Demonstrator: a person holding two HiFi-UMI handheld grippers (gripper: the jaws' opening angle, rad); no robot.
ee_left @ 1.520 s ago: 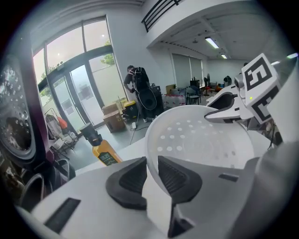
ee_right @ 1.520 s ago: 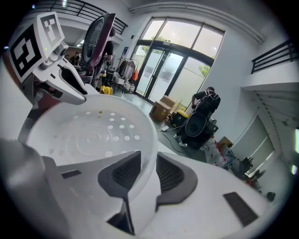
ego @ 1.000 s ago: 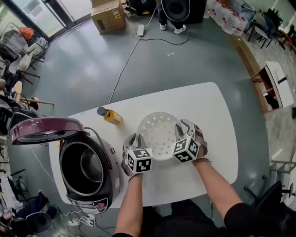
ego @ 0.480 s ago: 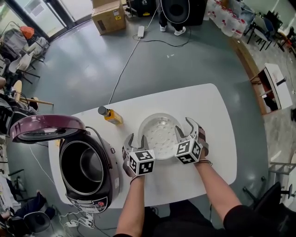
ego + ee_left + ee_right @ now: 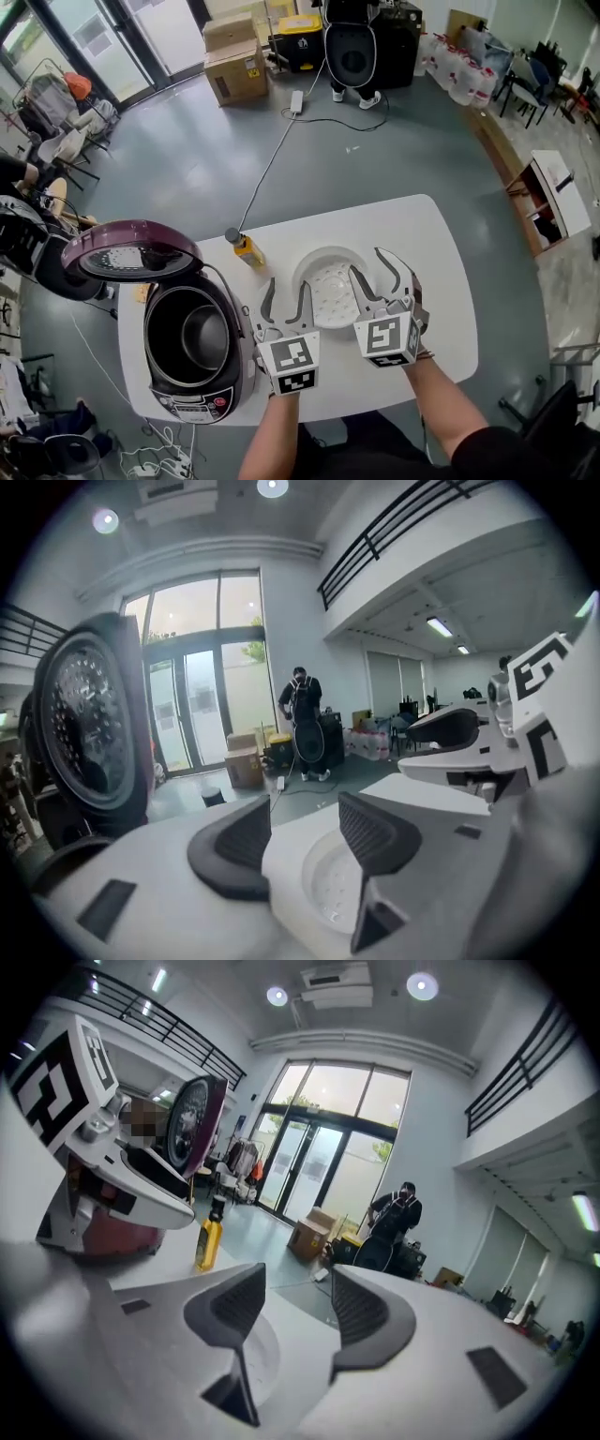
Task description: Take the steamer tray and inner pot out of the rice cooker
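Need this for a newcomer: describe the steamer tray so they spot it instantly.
On the white table, look right of the open maroon rice cooker, past the small yellow bottle. There sits the steamer tray: the only shallow white round dish, its floor dotted with holes.

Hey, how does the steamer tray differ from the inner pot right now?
The steamer tray is white and dotted with holes; the inner pot is dark grey and solid. The tray lies out on the table; the pot sits inside the rice cooker. Both are round.
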